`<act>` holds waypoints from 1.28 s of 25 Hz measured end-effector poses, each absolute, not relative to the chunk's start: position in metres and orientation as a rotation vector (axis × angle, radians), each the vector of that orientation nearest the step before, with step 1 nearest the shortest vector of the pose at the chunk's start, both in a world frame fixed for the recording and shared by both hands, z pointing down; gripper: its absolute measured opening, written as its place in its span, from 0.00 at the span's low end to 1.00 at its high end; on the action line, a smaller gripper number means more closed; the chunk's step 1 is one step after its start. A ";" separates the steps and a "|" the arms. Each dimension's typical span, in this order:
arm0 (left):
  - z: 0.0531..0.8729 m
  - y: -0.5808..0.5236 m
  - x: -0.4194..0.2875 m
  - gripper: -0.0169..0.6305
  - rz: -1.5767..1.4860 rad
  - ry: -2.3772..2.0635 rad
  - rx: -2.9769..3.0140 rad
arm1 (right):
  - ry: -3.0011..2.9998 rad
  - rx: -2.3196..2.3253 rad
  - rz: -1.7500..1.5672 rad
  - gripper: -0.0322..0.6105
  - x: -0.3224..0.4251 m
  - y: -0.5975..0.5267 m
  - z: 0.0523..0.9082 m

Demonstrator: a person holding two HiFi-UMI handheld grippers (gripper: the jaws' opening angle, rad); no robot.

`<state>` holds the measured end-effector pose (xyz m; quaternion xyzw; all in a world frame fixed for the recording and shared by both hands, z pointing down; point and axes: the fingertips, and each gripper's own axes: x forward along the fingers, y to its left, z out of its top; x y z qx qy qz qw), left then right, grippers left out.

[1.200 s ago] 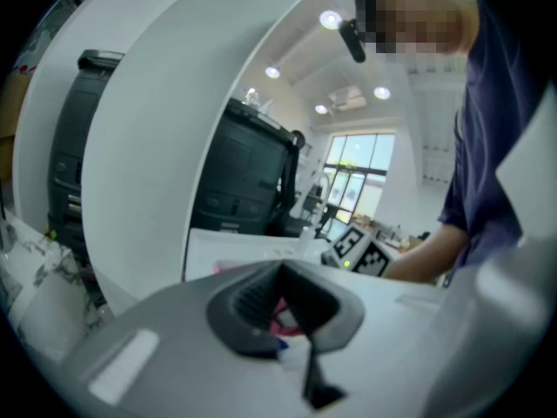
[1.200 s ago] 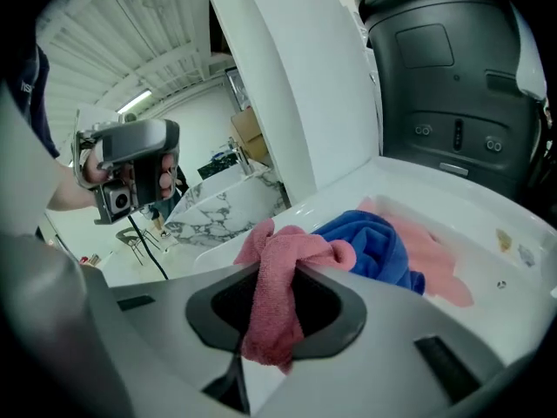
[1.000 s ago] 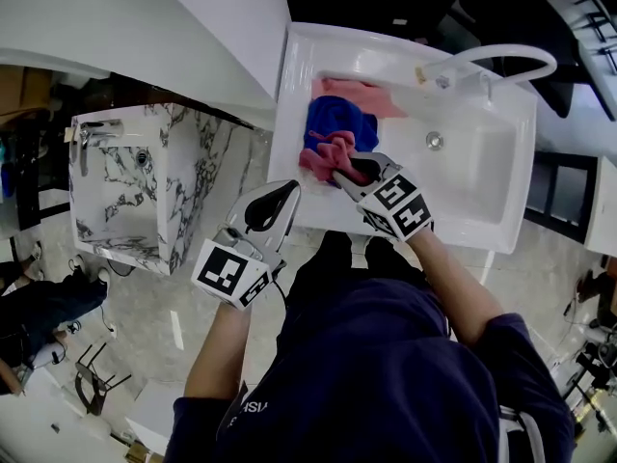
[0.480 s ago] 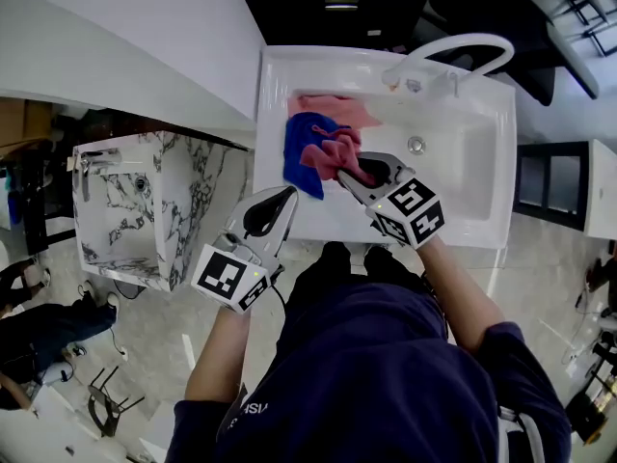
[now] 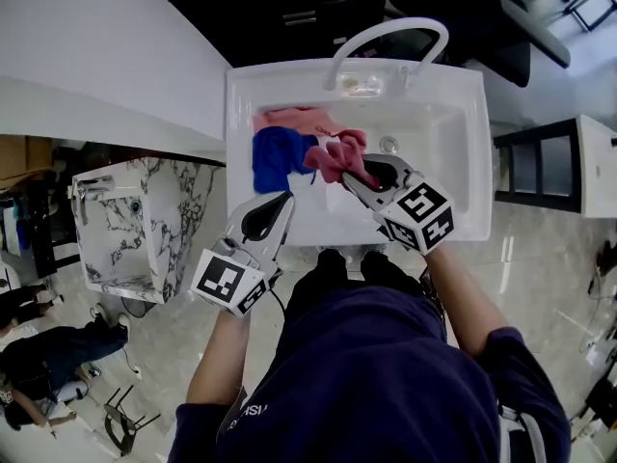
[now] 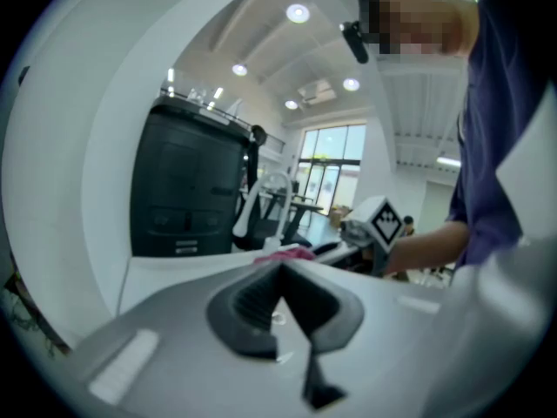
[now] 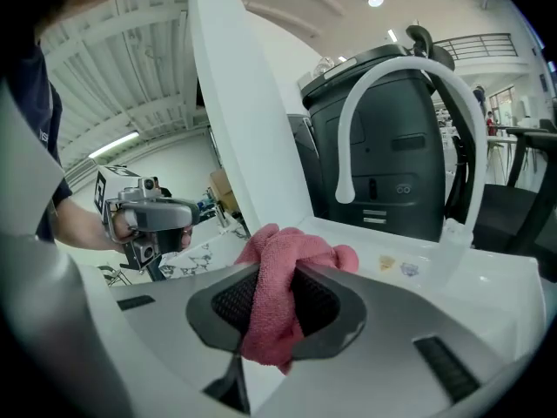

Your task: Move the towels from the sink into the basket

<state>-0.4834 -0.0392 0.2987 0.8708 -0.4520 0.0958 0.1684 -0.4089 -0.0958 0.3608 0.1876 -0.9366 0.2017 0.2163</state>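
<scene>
The step in hand is taking the first towel out of the sink [image 5: 448, 177]; the right gripper [image 7: 277, 307] has its fingers clenched on a pink towel [image 7: 280, 299] — the cloth fills the gap between the two pads, bulges above them and hangs a little below them. In the head view this towel is bunched just beyond the fingertips, over the sink bowl; a blue towel [image 5: 275, 154] lies just to the left of these fingers, and a paler pink towel [image 5: 289, 119] lies beyond it, toward the back wall of the sink. The left gripper [image 6: 283, 294] has its fingers pressed together with nothing between them; it hovers before the near rim, apart from every towel. The basket is in no view. The next move, I judge, calls for a firm grip — only a fold seems to be pinched; the towel must clear the rim, then be released above the basket.
</scene>
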 end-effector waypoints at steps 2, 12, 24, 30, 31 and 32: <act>0.296 -0.042 -0.466 0.03 0.278 -1.273 2.488 | -2.603 0.537 0.562 0.18 -0.388 -0.098 0.356; 0.288 -0.059 -0.394 0.03 0.298 -1.223 2.541 | -2.625 0.633 0.570 0.18 -0.304 -0.114 0.344; 0.285 -0.073 -0.310 0.03 0.291 -1.169 2.590 | -2.649 0.700 0.557 0.18 -0.223 -0.121 0.332; 0.276 -0.078 -0.285 0.03 0.298 -1.066 2.663 | -2.643 0.810 0.544 0.18 -0.195 -0.121 0.319; 0.273 -0.079 -0.282 0.03 0.299 -1.051 2.677 | -2.640 0.830 0.543 0.18 -0.192 -0.121 0.317; 0.272 -0.080 -0.281 0.03 0.300 -1.034 2.690 | -2.635 0.851 0.543 0.18 -0.189 -0.120 0.316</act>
